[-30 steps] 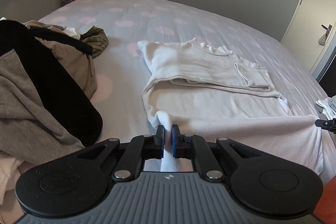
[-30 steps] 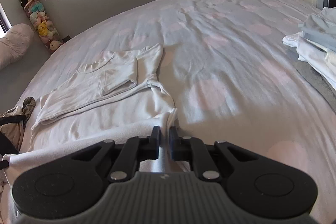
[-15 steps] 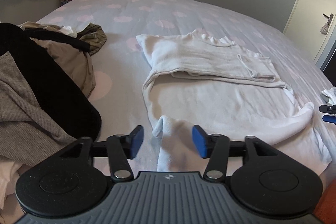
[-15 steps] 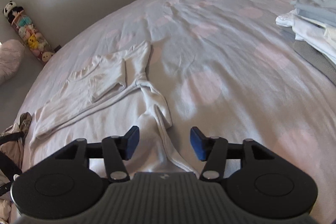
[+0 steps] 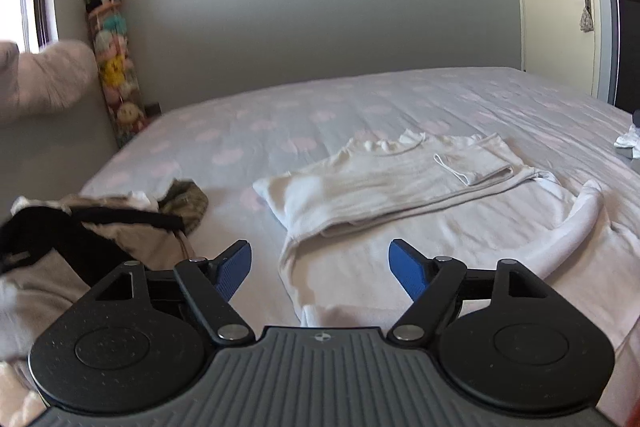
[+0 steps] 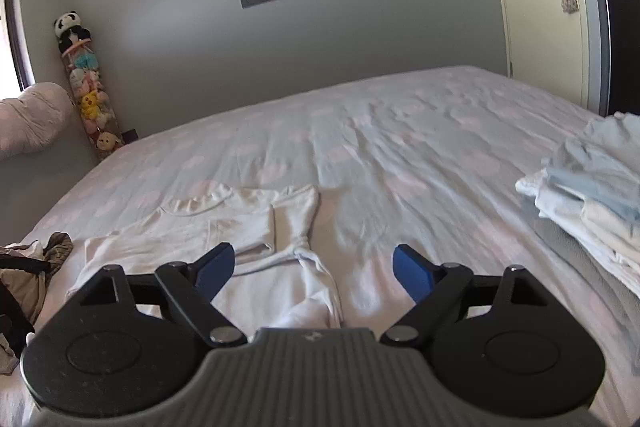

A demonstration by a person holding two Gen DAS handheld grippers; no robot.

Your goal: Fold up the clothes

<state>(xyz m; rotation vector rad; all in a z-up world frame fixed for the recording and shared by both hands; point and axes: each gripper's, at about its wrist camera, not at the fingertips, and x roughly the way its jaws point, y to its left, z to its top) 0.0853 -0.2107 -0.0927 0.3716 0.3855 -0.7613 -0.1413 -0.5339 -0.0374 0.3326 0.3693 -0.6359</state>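
We hold both grippers tipped slightly downward over the bed (image 5: pixel 360 99), each pointing across the sheet toward the far wall. The left gripper (image 5: pixel 320 265) has its blue pads (image 5: pixel 236 269) spread wide and its jaws are opening — nothing is pinched between them. The white long-sleeved top (image 5: pixel 400 187) lies flat on the sheet just ahead of and below this gripper, its lower edge running under the tool's body; the folded upper part sits further ahead, and one sleeve curls off to the right of the right-hand finger. To the left of the gripper, close by, sits a heap of unfolded clothes (image 5: pixel 80 239) in black, tan and grey.

The right gripper (image 6: pixel 314 271) is posed the same way, its jaws opening and wide apart, with no cloth pressed by either pad. From here the white top (image 6: pixel 224 227) lies ahead and to the left, and a bunched strip of it trails back between the fingers toward the tool — lying loose on the sheet. A stack of folded pale garments (image 6: pixel 592 183) rests off to the right of this gripper, well apart from the top.
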